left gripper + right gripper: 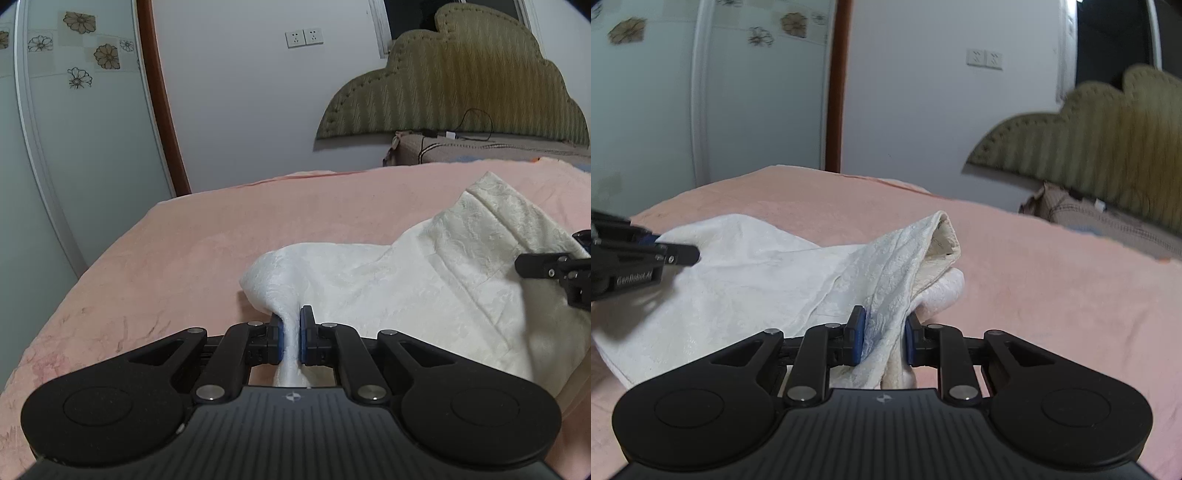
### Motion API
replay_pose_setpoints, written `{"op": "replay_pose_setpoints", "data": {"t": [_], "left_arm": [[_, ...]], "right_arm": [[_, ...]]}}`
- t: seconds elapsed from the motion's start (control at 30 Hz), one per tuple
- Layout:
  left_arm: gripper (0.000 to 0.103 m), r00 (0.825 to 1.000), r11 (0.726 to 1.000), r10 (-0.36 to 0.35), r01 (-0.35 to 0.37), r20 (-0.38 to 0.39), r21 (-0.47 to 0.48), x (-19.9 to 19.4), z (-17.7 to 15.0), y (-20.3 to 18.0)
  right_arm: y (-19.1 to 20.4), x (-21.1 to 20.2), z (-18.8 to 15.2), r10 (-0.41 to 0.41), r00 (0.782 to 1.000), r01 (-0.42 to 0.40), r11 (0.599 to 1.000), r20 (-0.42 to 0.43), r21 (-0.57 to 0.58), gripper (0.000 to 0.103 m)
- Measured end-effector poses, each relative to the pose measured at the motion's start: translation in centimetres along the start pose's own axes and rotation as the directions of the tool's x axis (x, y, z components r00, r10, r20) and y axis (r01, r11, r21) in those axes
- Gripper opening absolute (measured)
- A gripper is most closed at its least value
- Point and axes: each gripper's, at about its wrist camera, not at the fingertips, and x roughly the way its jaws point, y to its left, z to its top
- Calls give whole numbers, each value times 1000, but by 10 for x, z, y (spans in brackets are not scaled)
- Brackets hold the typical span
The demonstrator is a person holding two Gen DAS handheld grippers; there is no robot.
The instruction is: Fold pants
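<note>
White textured pants (406,280) lie on a pink bed, partly lifted. My left gripper (291,336) is shut on a bunched edge of the pants at their left end. My right gripper (884,336) is shut on a thick fold of the pants (768,280) at their right end, where the waistband stands up. The right gripper shows at the right edge of the left wrist view (554,267). The left gripper shows at the left edge of the right wrist view (661,254). The cloth sags between the two grippers.
The pink blanket (184,251) covers the bed. An olive padded headboard (461,85) stands at the far right with a brown pillow (480,147) and a cable below it. A white wardrobe door (74,129) and a wall with sockets (303,37) are behind the bed.
</note>
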Motion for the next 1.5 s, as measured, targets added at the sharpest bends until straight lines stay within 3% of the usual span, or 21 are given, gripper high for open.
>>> {"op": "replay_pose_setpoints", "data": {"t": [0.7,0.9,1.0,1.1,1.17,1.2,1.3,1.4,1.43,1.47,1.5], "left_arm": [[13,1000,998,23,-22,-15,59,9,-4,-11],[13,1000,994,19,-21,21,110,7,-9,-19],[17,999,992,39,-39,0,120,14,-11,-22],[31,998,993,53,-50,-29,106,18,-13,-19],[44,998,996,36,-32,-53,78,18,-13,-15],[48,997,998,28,-25,-66,53,17,-14,-12],[57,995,1000,-19,16,-101,-26,19,-16,0],[76,991,993,-23,8,-130,-119,23,-17,13],[81,989,987,-33,9,-146,-162,26,-17,19],[80,984,976,-60,23,-166,-217,30,-17,27],[68,977,956,-110,53,-185,-287,35,-18,36]], "right_arm": [[-1,-3,-4,-15,1000,16,998,-19,57,21],[-15,-12,-19,-8,1000,12,989,-29,147,21],[-21,-7,-23,-6,999,15,983,-46,184,23],[-25,-4,-21,-1,998,13,980,-63,197,40],[-31,-4,-22,15,996,3,977,-82,215,72],[-34,-2,-23,32,995,-9,974,-96,226,75],[-38,8,-25,101,982,-57,965,-160,258,74],[-38,20,-24,151,972,-86,941,-180,326,62],[-40,22,-23,154,972,-87,936,-177,340,53],[-41,21,-22,155,973,-88,934,-169,346,44],[-42,18,-22,143,978,-84,936,-151,343,39]]}}
